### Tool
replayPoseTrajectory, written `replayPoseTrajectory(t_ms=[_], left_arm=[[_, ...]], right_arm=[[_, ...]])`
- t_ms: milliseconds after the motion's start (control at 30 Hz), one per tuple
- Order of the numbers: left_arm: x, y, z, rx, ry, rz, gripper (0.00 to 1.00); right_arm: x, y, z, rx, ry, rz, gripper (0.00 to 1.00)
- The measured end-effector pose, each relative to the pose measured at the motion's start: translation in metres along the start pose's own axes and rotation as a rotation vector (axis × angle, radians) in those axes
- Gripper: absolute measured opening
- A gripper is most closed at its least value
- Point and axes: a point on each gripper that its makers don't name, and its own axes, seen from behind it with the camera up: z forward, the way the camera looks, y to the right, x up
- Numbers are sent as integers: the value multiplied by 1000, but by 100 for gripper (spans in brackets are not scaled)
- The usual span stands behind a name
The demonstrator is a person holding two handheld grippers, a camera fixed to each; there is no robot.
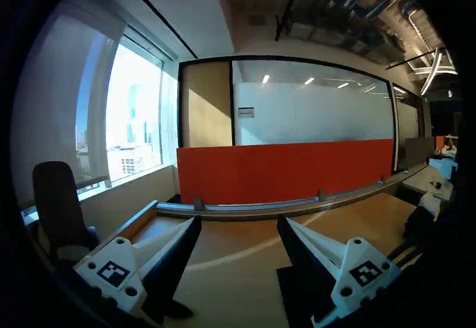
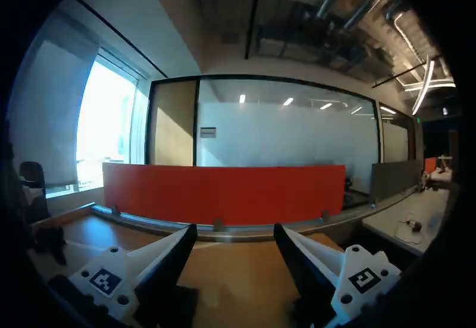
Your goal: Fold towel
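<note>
Both pairs of fingers are spread wide with nothing between them: the left gripper [image 1: 238,221] and the right gripper [image 2: 235,228] point level across the wooden desk [image 1: 238,262] toward the orange divider [image 1: 285,170] at twelve o'clock, with a chair [image 1: 56,203] at eight. Dropping from this flat aim could jab fingertips into the desk or catch a single layer and bunch the towel. Where the towel lies, or how it looks, I cannot tell; perhaps low at six o'clock.
</note>
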Motion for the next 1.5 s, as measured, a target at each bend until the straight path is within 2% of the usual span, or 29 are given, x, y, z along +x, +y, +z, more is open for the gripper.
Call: replayPoseTrajectory(t_ms=[100,300,600,800,1000,1267,1500], left_arm=[[1,4,1,-19,-13,5,94],[-4,20,4,-100,-60,35,94],[-26,53,5,-269,-153,73,94],[-40,67,5,-355,-205,81,94],[-54,72,5,-391,-238,74,94],[-79,79,1,-417,-270,117,94],[-116,89,-3,-448,-322,156,94]], right_arm=[[2,-3,1,9,-11,-10,100],[-1,-13,2,65,-54,-47,100],[-23,-41,1,232,-171,-143,100],[-37,-58,-3,339,-246,-184,100],[-52,-66,-8,390,-292,-210,100],[-82,-75,-14,449,-355,-246,100],[-108,-81,-18,482,-400,-256,100]])
